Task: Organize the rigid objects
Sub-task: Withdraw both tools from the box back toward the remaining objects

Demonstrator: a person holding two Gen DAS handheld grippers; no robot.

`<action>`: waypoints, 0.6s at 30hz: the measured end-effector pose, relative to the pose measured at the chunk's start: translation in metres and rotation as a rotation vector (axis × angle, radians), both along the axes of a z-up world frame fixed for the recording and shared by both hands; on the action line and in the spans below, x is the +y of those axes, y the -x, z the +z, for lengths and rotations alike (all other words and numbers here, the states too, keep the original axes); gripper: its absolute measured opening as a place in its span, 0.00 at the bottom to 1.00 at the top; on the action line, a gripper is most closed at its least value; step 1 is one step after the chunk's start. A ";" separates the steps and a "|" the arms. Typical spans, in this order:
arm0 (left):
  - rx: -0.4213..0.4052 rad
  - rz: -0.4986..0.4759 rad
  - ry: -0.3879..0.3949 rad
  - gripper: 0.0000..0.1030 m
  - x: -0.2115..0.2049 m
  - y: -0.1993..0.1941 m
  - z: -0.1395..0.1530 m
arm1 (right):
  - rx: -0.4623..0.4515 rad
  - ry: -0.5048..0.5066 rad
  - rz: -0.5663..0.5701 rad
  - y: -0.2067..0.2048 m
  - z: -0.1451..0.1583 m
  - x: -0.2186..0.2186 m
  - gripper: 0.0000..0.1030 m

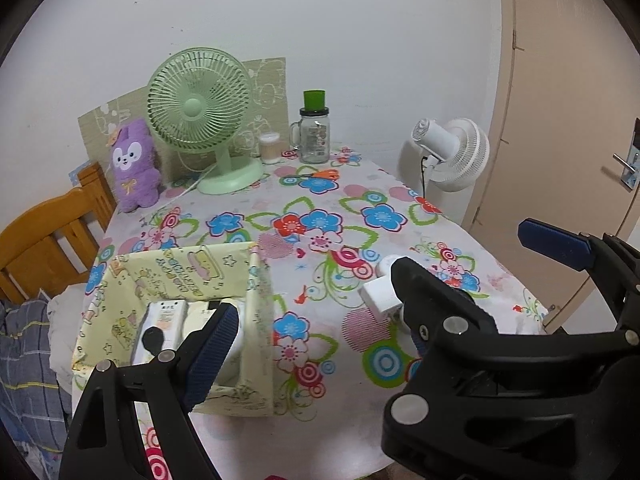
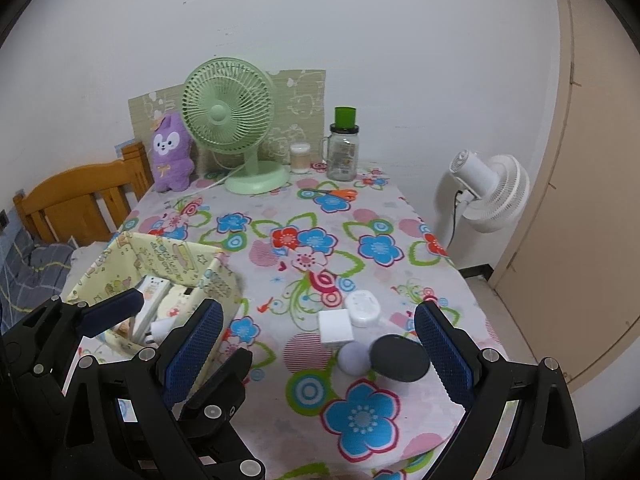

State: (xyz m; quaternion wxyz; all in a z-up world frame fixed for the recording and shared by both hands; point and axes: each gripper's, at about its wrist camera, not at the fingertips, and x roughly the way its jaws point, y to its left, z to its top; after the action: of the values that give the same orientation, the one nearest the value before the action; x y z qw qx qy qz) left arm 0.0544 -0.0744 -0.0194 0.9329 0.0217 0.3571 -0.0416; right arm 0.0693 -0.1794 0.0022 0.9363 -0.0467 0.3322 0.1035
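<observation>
right claw [image 2: 320,356] open, straddling black disc [image 2: 400,358] for pickup | left claw [image 1: 320,312] open, empty beside yellow box [image 1: 180,280] | drop target

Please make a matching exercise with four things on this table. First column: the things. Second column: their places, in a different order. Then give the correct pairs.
Things:
1. orange scissors
2. purple plush toy
3. black round disc
4. green cup

Places:
A. on top of the glass jar
B. between the right gripper's fingers
C. left of the green fan
D. flat on the tablecloth, in front of the jar

Pairs: 1-D, 2-C, 3-B, 4-A
</observation>
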 end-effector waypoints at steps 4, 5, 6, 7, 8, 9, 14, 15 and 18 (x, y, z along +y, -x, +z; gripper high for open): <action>0.011 -0.007 0.001 0.87 -0.009 -0.004 -0.003 | 0.001 0.005 -0.019 -0.002 -0.002 -0.008 0.95; 0.012 -0.010 0.003 0.87 -0.011 -0.005 -0.004 | -0.001 0.004 -0.025 -0.003 -0.003 -0.011 0.95; 0.013 -0.012 0.002 0.87 -0.012 -0.005 -0.004 | -0.001 0.003 -0.028 -0.003 -0.004 -0.013 0.95; 0.013 -0.013 0.001 0.87 -0.014 -0.006 -0.005 | -0.002 0.004 -0.029 -0.003 -0.005 -0.015 0.95; 0.012 -0.015 0.001 0.87 -0.016 -0.007 -0.006 | -0.001 0.004 -0.032 -0.004 -0.006 -0.017 0.95; 0.011 -0.017 0.000 0.87 -0.018 -0.008 -0.007 | 0.001 0.003 -0.035 -0.005 -0.007 -0.019 0.95; 0.027 -0.022 0.012 0.87 -0.025 -0.014 -0.013 | 0.028 -0.026 -0.033 -0.010 -0.014 -0.031 0.95; 0.029 -0.023 0.015 0.87 -0.027 -0.015 -0.014 | 0.033 -0.032 -0.036 -0.011 -0.016 -0.034 0.95; 0.029 -0.020 0.017 0.87 -0.031 -0.018 -0.020 | 0.043 -0.034 -0.048 -0.013 -0.022 -0.040 0.95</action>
State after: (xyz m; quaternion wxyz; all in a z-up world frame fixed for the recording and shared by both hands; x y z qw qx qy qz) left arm 0.0728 -0.1050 -0.0390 0.9273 0.0166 0.3699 -0.0543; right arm 0.0826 -0.2196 -0.0196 0.9318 -0.0205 0.3517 0.0874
